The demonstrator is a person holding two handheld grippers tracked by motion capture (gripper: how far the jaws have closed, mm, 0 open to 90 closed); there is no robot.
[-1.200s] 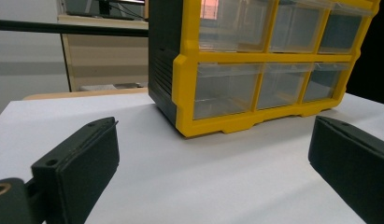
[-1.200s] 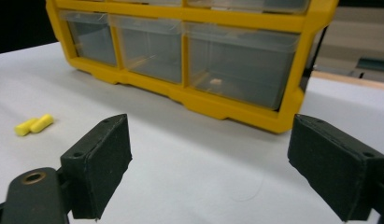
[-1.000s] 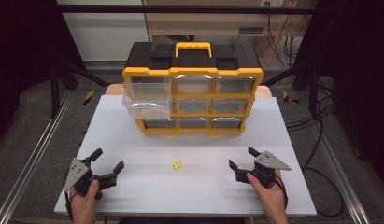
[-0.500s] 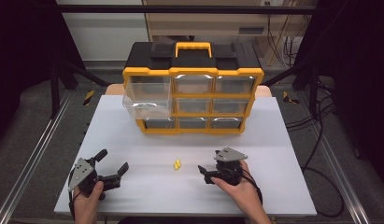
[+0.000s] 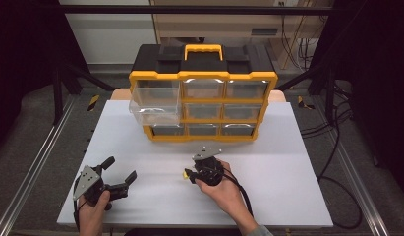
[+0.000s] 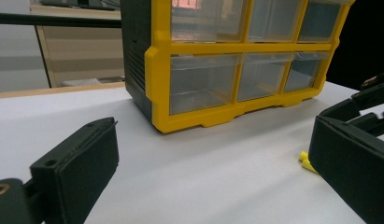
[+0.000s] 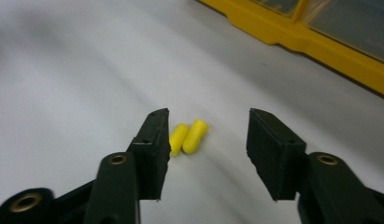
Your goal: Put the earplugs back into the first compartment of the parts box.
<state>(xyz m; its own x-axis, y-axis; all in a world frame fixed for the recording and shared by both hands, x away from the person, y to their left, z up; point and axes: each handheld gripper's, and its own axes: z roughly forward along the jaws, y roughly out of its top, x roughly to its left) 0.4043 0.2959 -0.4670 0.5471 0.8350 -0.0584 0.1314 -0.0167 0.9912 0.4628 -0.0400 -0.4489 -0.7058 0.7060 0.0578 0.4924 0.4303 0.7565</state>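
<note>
Two small yellow earplugs (image 7: 188, 136) lie side by side on the white table (image 5: 288, 162), in front of the organizer. My right gripper (image 7: 208, 116) reaches over them from the right. Its jaws have just been closing and stand partly open on either side of the pair. One pad is close beside the nearer plug, the other well clear of them. From above, the right gripper (image 5: 190, 174) covers most of the earplugs (image 5: 185, 173). My left gripper (image 5: 121, 168) rests at the table's front left, open wide and empty. The left gripper view (image 6: 216, 126) has the earplugs (image 6: 304, 158) beside its right jaw.
A yellow and black drawer organizer (image 5: 203, 98) stands at the back middle of the table. Its top-left clear drawer (image 5: 155, 105) is pulled out and looks empty. Its yellow base (image 7: 311, 37) runs just beyond the right gripper. Dark stands and cables flank the table.
My right hand has swept left across the table's front from the right side to the earplugs, and its jaws have narrowed around them. The left gripper has stayed where it was.
</note>
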